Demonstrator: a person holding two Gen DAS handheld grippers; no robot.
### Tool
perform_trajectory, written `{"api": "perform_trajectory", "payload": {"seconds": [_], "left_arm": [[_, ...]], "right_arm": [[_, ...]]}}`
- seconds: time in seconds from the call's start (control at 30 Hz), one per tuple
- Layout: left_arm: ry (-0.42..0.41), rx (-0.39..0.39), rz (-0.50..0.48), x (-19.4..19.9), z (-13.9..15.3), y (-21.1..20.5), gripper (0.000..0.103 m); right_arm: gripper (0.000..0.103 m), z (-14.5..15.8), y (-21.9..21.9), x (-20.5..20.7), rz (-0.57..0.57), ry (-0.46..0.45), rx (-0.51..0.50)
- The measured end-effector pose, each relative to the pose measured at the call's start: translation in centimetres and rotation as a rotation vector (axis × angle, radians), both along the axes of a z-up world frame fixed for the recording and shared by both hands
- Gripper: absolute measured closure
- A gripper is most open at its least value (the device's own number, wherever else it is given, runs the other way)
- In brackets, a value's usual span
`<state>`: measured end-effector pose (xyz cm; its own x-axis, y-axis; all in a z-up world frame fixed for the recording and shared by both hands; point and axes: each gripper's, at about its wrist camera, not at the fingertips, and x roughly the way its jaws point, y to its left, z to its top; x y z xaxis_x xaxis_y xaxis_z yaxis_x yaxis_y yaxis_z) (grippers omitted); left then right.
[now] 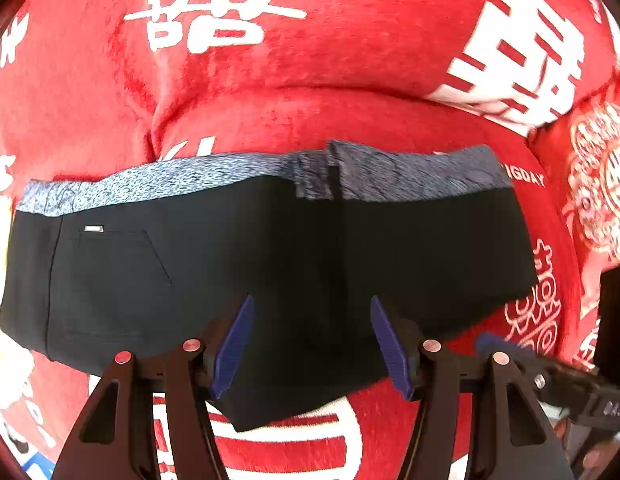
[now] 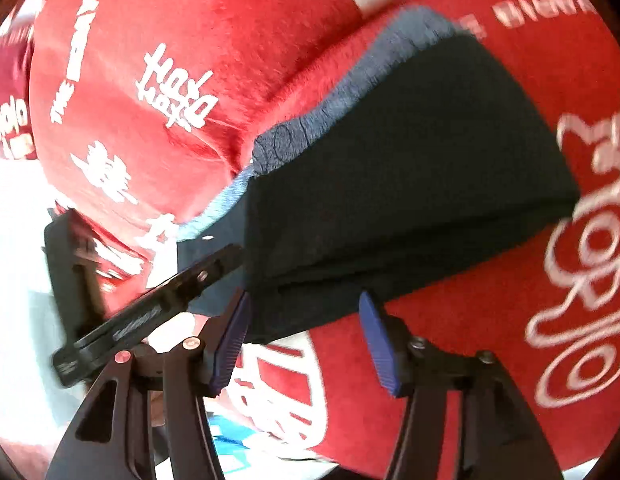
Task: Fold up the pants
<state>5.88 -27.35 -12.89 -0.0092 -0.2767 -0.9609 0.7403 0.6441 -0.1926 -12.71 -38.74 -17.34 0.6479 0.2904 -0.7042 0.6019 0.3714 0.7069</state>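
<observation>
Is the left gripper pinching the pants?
No, the left gripper stands open above the folded pants, its blue pads clear of the cloth.

Folded pants block centre of red blanket; open room all round.
Black pants [image 1: 270, 264] lie flat across the blanket [image 1: 349, 60], grey waistband at far edge. Bare blanket beyond waistband, and at near edge below the fold. A raised blanket ridge just behind the waistband. Right gripper [image 1: 569, 384] crowds the pants' right end; left gripper [image 2: 150, 308] just beside the left.

Left gripper [image 1: 311, 346] jaws apart, nothing pinched, pointing steeply down; right gripper [image 2: 306, 344] jaws apart too, angled down
</observation>
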Motion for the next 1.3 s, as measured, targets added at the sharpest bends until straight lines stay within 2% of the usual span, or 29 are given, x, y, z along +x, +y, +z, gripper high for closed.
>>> {"api": "perform_trajectory", "payload": {"seconds": [0.1, 0.23, 0.43, 0.57, 0.67, 0.7, 0.73, 0.77, 0.93, 1.03, 1.1, 1.2, 1.3], "left_arm": [[-0.005, 0.003, 0.02, 0.8, 0.0, -0.6, 0.041], [-0.028, -0.004, 0.019, 1.9, 0.5, -1.8, 0.041], [-0.037, 0.004, -0.006, 2.1, 0.8, -2.7, 0.041], [-0.032, 0.018, -0.02, 1.6, 0.2, -2.8, 0.041], [-0.023, 0.033, -0.005, 1.5, -0.4, -2.8, 0.041], [-0.019, 0.033, 0.0, 1.4, -0.4, -2.7, 0.041], [-0.019, 0.034, 0.001, 1.4, -0.4, -2.6, 0.041], [-0.022, 0.035, -0.001, 1.4, -0.3, -2.5, 0.041], [-0.054, 0.023, -0.032, 0.9, 0.7, -1.8, 0.041], [-0.049, 0.053, -0.03, 0.5, -0.2, -1.9, 0.041], [-0.039, 0.064, -0.018, 0.2, -0.9, -2.0, 0.041], [-0.063, 0.063, -0.022, -0.3, -0.9, -2.5, 0.041], [-0.091, 0.054, -0.042, -0.8, -0.2, -3.2, 0.041]], "right_arm": [[0.043, -1.8, 0.4, 0.4, -0.046, -0.037, 0.104], [0.049, -3.4, 0.8, 1.4, -0.128, -0.081, 0.154], [0.05, -5.4, 0.8, 0.9, -0.285, -0.084, 0.284], [0.049, -5.2, 0.8, 0.4, -0.317, -0.08, 0.286], [0.049, -6.2, 0.3, 0.8, -0.395, -0.098, 0.341], [0.053, -6.4, 0.2, 0.9, -0.409, -0.098, 0.351], [0.082, -6.5, 0.2, 1.0, -0.415, -0.085, 0.35], [0.091, -6.4, 0.2, 1.2, -0.4, -0.065, 0.334], [0.091, -3.2, 0.9, 1.9, -0.25, -0.045, 0.171], [0.091, -4.4, 2.1, 2.5, -0.187, 0.041, 0.146], [0.091, -5.2, 2.1, 2.4, -0.178, 0.037, 0.153], [0.083, -4.6, 1.4, 2.1, -0.127, 0.029, 0.178], [0.078, -1.4, 0.5, 0.7, -0.042, 0.028, 0.081]]}}
